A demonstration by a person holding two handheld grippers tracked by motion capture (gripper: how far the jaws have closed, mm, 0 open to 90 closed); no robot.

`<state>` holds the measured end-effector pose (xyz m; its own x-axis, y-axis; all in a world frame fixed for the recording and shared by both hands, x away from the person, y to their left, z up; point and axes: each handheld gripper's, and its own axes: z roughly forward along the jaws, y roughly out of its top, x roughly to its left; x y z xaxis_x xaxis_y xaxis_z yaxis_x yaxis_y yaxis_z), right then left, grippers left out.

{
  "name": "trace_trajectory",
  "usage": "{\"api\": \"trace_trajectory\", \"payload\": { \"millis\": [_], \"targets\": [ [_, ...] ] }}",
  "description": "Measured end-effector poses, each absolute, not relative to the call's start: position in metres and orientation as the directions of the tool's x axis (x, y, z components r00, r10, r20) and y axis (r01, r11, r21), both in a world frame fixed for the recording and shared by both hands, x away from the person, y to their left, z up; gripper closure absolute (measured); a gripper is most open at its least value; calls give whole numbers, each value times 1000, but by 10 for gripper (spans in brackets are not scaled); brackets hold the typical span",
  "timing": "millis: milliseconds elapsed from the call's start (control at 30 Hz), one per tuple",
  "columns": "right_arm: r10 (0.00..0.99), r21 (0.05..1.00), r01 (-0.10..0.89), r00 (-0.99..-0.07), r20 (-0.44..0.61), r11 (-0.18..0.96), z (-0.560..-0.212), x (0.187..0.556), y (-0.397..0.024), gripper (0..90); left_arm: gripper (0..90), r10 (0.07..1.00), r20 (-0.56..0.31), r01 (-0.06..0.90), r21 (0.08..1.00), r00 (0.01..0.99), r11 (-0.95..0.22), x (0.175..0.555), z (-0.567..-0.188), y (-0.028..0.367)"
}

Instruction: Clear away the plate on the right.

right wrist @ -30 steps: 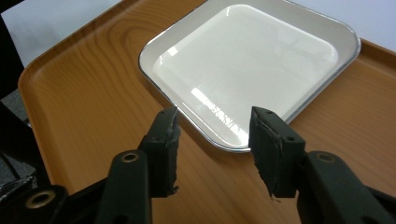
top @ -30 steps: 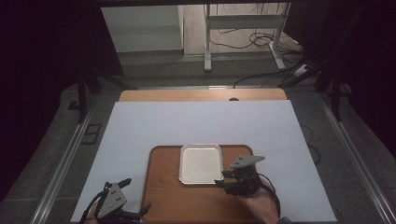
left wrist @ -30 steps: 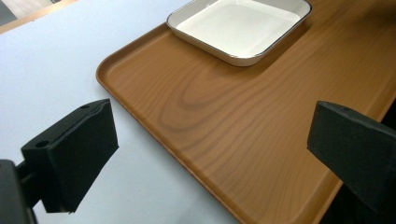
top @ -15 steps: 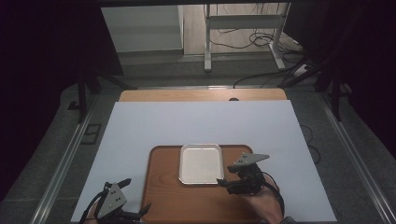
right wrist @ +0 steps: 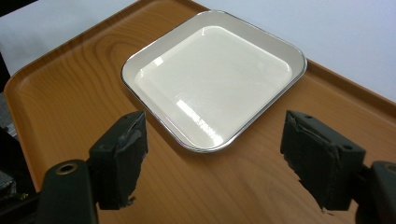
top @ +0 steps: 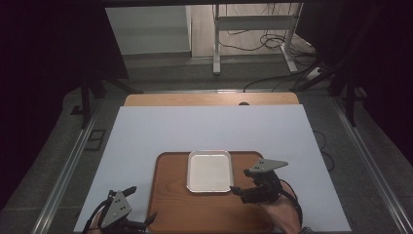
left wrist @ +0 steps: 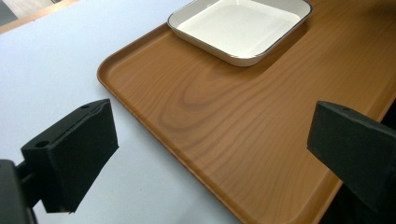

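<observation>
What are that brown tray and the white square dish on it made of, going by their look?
The brown tray shows a wood grain pattern under a smooth, faintly glossy surface with a moulded raised rim; it could be sealed wood or a wood-print laminate. The white square dish is glossy, with bright glints and a thin darker line around its rim, which suggests enamelled metal, glazed ceramic or melamine; the look leaves that open.

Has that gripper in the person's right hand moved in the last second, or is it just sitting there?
Yes. The right gripper has drawn slightly back from the white dish, toward the wooden tray's right side.
</observation>
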<state>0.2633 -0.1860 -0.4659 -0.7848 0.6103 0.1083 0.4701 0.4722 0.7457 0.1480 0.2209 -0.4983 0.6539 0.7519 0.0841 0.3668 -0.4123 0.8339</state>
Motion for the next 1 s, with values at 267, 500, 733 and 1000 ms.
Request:
{"api": "trace_trajectory", "payload": {
  "millis": [267,500,733,1000],
  "targets": [
    [617,755,469,-780,109,459,-464,261,-196,179,14,753,82,368,835,653,-410,148,-498,221],
    [618,759,473,-777,119,447,-464,258,-206,143,14,752,85,367,833,654,-413,148,-499,221],
    [634,760,483,-763,122,435,-465,256,-215,104,14,752,84,368,833,653,-413,148,-499,221],
    [659,760,484,-746,100,433,-467,255,-228,72,14,751,87,370,830,654,-418,148,-499,221]
  ]
}}
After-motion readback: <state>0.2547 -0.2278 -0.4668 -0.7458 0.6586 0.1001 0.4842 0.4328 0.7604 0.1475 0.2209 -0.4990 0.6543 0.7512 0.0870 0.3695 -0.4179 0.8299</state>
